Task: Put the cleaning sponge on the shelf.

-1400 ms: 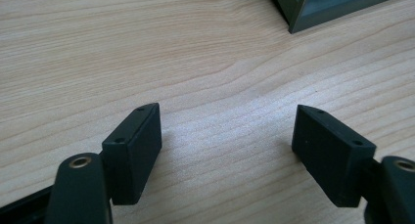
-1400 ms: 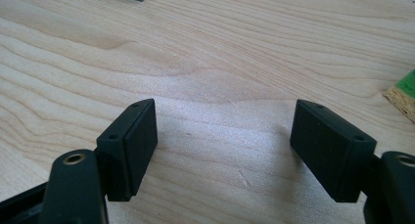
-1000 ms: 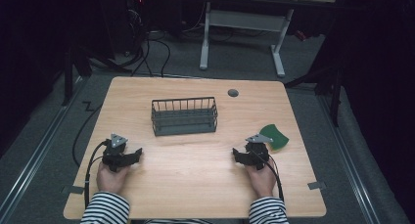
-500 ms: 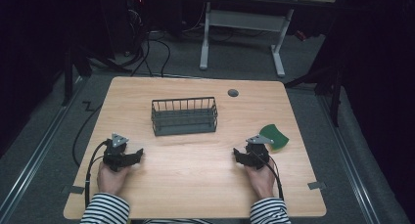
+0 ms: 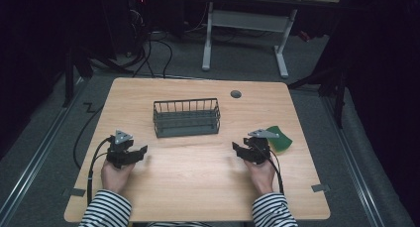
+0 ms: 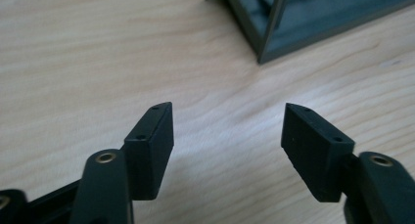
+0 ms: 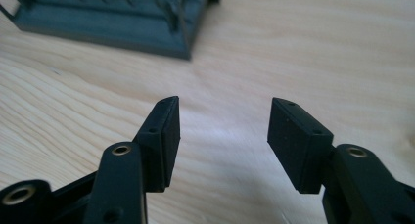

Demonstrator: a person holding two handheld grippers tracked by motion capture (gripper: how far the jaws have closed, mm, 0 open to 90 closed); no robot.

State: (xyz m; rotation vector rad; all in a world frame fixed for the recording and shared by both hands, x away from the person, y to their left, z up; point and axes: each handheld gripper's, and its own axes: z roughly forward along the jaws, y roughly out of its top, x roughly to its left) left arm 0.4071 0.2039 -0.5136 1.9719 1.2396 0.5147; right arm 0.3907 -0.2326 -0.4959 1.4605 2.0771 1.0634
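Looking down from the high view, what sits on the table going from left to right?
Left gripper → dark wire basket → small grey round cap in the tabletop → right gripper → green object near the right edge.

bare tabletop (image 5: 198, 167), basket (image 5: 186, 118) ahead (centre)

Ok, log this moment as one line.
left gripper open, closing | right gripper open, closing | dark wire basket mid-table | green flat piece beside right gripper
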